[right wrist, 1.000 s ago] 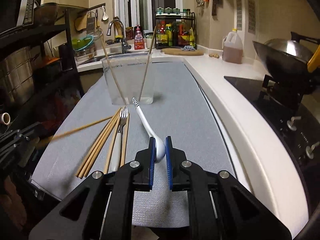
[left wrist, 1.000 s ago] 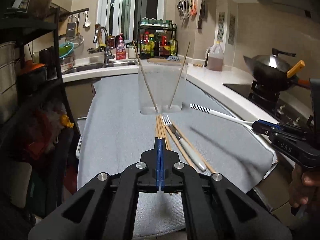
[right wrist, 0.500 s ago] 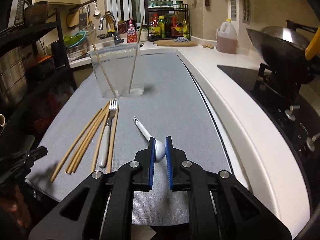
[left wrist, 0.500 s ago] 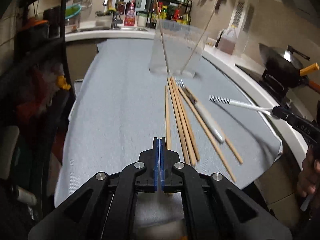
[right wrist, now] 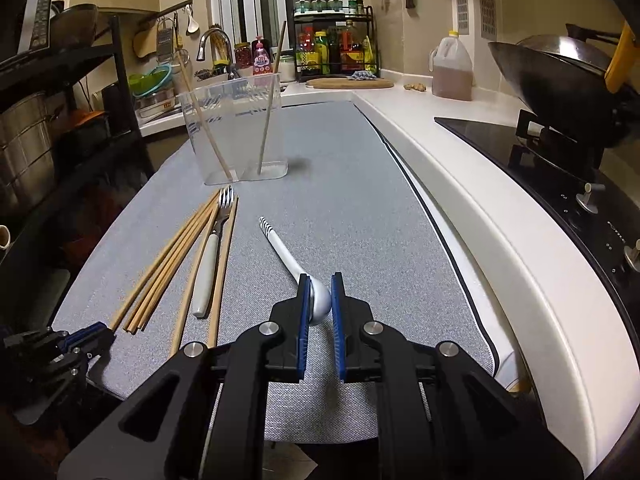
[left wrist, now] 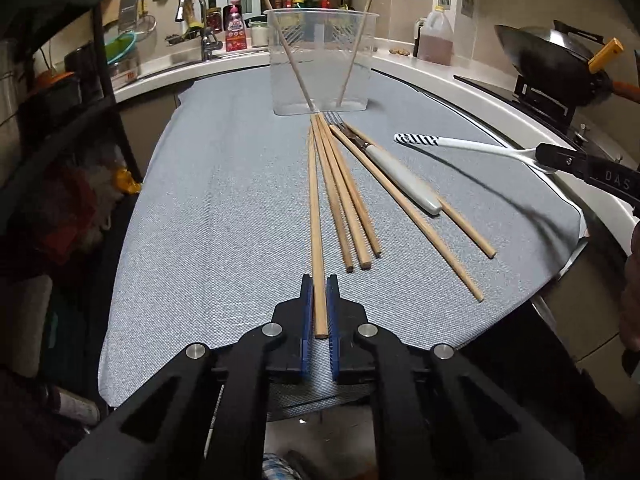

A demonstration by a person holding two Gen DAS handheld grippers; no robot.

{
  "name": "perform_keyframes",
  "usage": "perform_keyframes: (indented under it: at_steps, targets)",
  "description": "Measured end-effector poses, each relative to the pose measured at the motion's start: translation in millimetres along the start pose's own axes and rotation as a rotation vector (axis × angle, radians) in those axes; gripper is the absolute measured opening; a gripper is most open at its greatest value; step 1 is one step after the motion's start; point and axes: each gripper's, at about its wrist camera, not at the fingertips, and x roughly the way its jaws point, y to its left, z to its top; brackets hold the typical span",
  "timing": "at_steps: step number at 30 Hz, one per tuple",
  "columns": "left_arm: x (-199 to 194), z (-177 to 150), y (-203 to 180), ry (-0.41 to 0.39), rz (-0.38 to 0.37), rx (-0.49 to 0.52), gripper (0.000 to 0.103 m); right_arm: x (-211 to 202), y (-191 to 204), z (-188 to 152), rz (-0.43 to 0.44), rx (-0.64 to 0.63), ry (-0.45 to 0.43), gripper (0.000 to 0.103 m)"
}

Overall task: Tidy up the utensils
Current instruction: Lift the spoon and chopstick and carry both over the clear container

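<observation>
A clear plastic holder [left wrist: 320,68] stands at the far end of the grey mat [left wrist: 224,200] with two chopsticks leaning in it; it also shows in the right wrist view [right wrist: 236,132]. Several wooden chopsticks [left wrist: 340,196] and a white-handled fork [left wrist: 396,172] lie on the mat. My left gripper [left wrist: 317,280] has one chopstick [left wrist: 314,216] lying between its slightly parted jaws, near its end. My right gripper [right wrist: 320,280] is shut on the bowl of a white spoon [right wrist: 296,264] with a striped handle tip, held above the mat; the same gripper shows in the left wrist view [left wrist: 560,156].
A white counter [right wrist: 460,184] runs along the right of the mat, with a black hob [right wrist: 512,140] and a wok [right wrist: 560,76] on it. A dark shelf rack [left wrist: 60,120] stands on the left. A sink and tap [left wrist: 196,24] and a spice rack [right wrist: 336,44] sit behind the holder.
My left gripper drew back toward the near edge and opened slightly, with one chopstick now lying between its jaws. My right gripper drew back and lifted the spoon, still holding it.
</observation>
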Motion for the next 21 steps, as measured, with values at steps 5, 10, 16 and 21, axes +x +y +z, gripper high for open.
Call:
perform_keyframes:
  at_steps: [5, 10, 16, 21]
  targets:
    - [-24, 14, 6, -0.091, 0.015, -0.016, 0.007, -9, 0, 8, 0.004, -0.007, -0.029, 0.011]
    - [-48, 35, 10, -0.181, 0.019, -0.013, 0.006, -27, 1, 29, 0.002, -0.028, -0.088, 0.011]
    - [-73, 72, 20, -0.297, 0.031, -0.014, 0.006, -46, 7, 62, 0.009, -0.061, -0.158, 0.011]
    - [-83, 108, 30, -0.363, 0.039, -0.011, 0.006, -50, 14, 86, 0.021, -0.101, -0.173, 0.011]
